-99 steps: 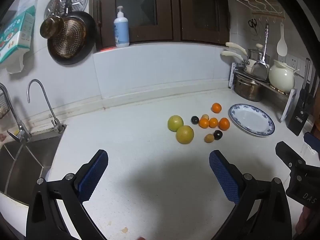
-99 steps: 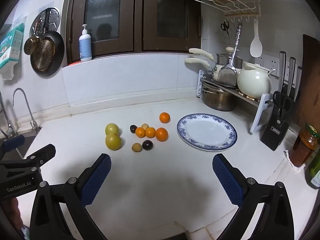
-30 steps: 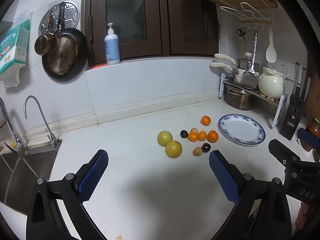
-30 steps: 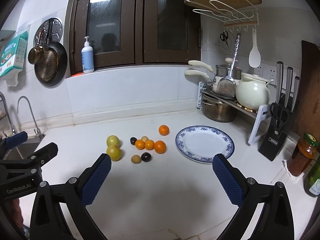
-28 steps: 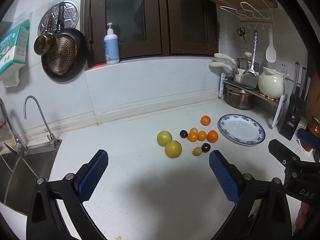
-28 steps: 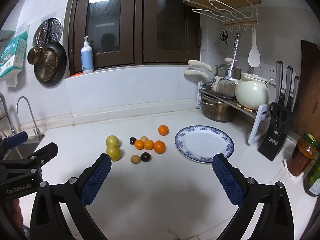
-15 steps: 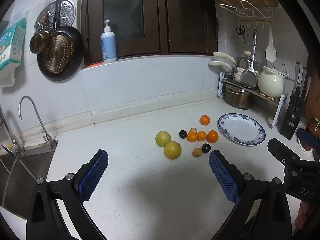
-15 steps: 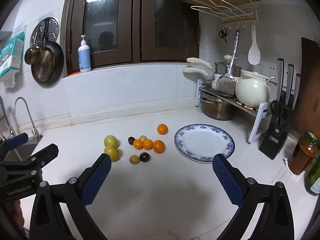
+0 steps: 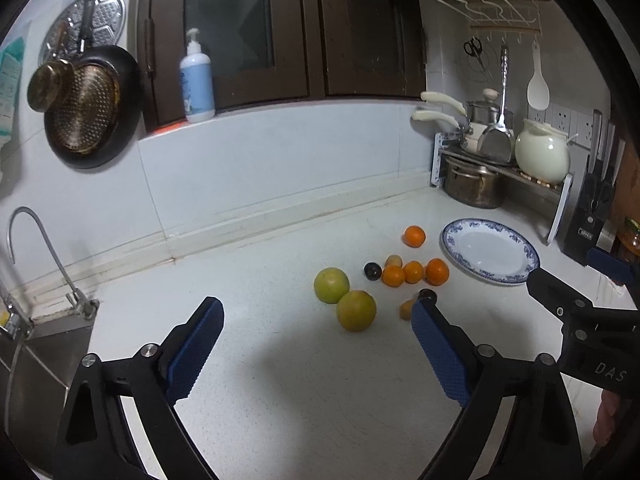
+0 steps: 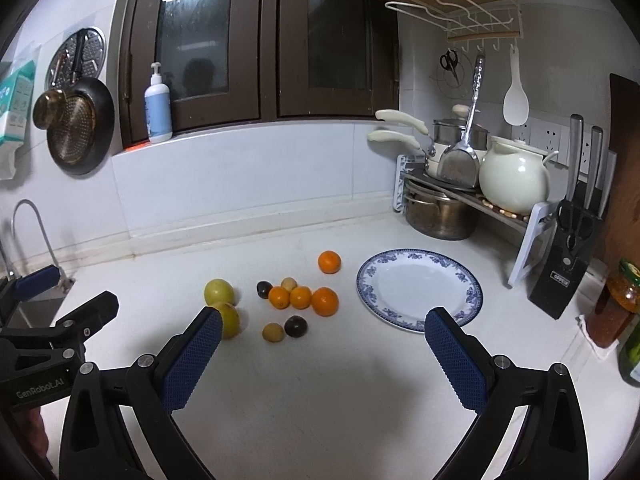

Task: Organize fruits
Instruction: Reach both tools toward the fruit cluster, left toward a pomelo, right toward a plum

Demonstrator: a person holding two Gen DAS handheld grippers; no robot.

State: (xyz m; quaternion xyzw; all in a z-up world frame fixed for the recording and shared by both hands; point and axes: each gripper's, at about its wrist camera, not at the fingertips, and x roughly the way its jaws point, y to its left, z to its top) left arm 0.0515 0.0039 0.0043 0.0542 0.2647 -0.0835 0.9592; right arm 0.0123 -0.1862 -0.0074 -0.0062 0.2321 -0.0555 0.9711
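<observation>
Left gripper point(image 9: 316, 340): fingers spread wide, holding nothing, above the counter point(image 9: 280, 380).
Right gripper point(image 10: 320, 350): fingers wide apart, holding nothing.
Fruits point(image 10: 300, 297): loose cluster on the counter, row of three oranges running left-right, beside the plate point(image 10: 468, 280).

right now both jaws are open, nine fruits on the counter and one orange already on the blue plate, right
Not quite: the blue plate holds nothing, as the right wrist view shows. The nearest orange sits on the counter beside it. The rest stands: left gripper and right gripper have open jaws, and nine fruits lie on the counter.
</observation>
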